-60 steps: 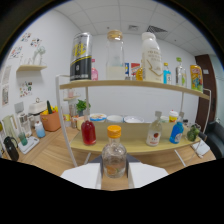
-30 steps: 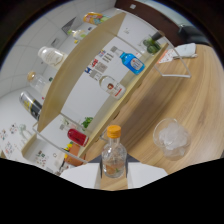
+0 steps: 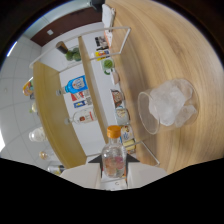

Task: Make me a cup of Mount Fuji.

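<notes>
shelf (image 3: 75,107) crowded with bottles at left; gripper (image 3: 114,167) pinching small clear orange-capped bottle (image 3: 113,157); round ice-filled glass (image 3: 167,106) right on wooden counter (image 3: 175,45).

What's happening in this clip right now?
The hand-held gripper is shut on a small clear bottle with an orange cap and is rolled far over, so the shelf unit appears sideways. A glass of ice stands on the wooden table just ahead. The cap is on, and nothing is pouring.
</notes>
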The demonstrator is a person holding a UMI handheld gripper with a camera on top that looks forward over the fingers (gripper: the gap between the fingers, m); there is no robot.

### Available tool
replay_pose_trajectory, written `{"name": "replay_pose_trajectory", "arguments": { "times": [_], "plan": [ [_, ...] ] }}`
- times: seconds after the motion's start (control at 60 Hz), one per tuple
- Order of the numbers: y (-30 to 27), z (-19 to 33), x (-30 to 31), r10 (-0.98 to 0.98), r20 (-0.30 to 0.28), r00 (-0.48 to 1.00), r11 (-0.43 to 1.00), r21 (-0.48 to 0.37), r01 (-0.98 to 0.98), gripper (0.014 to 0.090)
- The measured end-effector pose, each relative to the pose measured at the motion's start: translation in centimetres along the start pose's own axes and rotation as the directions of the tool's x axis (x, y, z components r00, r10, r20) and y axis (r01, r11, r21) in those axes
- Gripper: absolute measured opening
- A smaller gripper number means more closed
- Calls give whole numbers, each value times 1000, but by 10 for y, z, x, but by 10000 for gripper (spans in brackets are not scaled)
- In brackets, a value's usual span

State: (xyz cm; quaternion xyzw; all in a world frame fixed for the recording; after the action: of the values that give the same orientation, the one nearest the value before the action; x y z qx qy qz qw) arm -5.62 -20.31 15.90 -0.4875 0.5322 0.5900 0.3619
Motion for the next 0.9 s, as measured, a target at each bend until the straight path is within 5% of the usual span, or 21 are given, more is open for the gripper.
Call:
{"name": "replay_pose_trajectory", "arguments": {
  "times": [0.117, 0.483, 0.667, 0.9],
  "plan": [
    [-15, -1, -5, 178, 63, 982, 983, 31, -180, 350],
    [-10, -2, -8, 192, 59, 980, 981, 13, -193, 351],
    [30, -5, -33, -306, 11, 952, 951, -34, 306, 351],
    [111, 3, -28, -908, -13, 419, 418, -104, 903, 353]
  ]
}}
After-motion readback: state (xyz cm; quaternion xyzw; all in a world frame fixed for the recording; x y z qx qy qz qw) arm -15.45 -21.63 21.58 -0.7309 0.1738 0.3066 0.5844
